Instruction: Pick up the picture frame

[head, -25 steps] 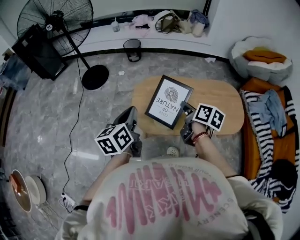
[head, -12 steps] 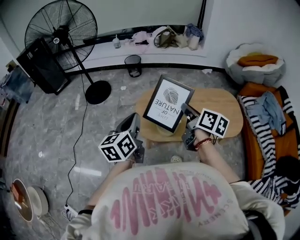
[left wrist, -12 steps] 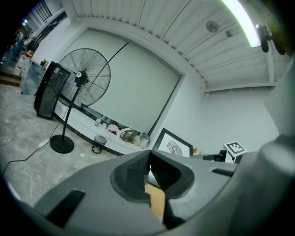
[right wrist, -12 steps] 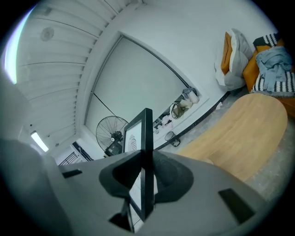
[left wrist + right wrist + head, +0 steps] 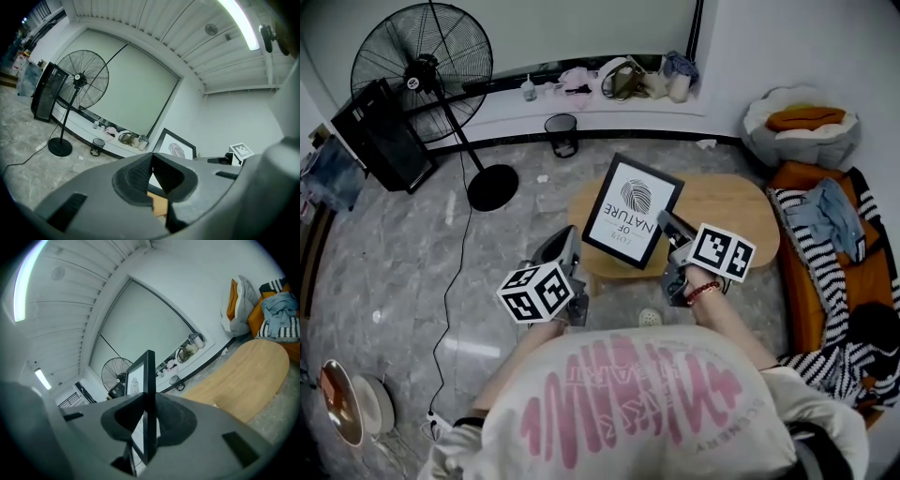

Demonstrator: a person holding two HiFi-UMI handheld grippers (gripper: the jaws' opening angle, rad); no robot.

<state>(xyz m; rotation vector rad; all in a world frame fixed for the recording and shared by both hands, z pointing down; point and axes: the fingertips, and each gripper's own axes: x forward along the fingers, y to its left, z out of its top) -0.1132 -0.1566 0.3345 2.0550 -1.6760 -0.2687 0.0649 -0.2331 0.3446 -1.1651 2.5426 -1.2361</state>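
Note:
A black picture frame (image 5: 632, 211) with a white fingerprint print hangs tilted above the near left end of the oval wooden table (image 5: 727, 211). My right gripper (image 5: 663, 223) is shut on the frame's right edge. In the right gripper view the frame (image 5: 148, 376) stands edge-on between the two pads. My left gripper (image 5: 570, 238) hovers just left of the frame, apart from it, with its jaws shut and nothing between them. In the left gripper view the frame (image 5: 177, 147) shows beyond the closed jaws of that gripper (image 5: 151, 157).
A standing fan (image 5: 422, 58) and a black box (image 5: 380, 120) stand at the far left, with a cable trailing over the marble floor. A waste bin (image 5: 562, 127) sits by the window ledge. A sofa with striped cloth (image 5: 825, 258) and a cushion seat (image 5: 802, 117) flank the table's right side.
The right gripper has risen with the frame, which has come up off the table and stands more upright. The left gripper has also risen a little, staying beside the frame.

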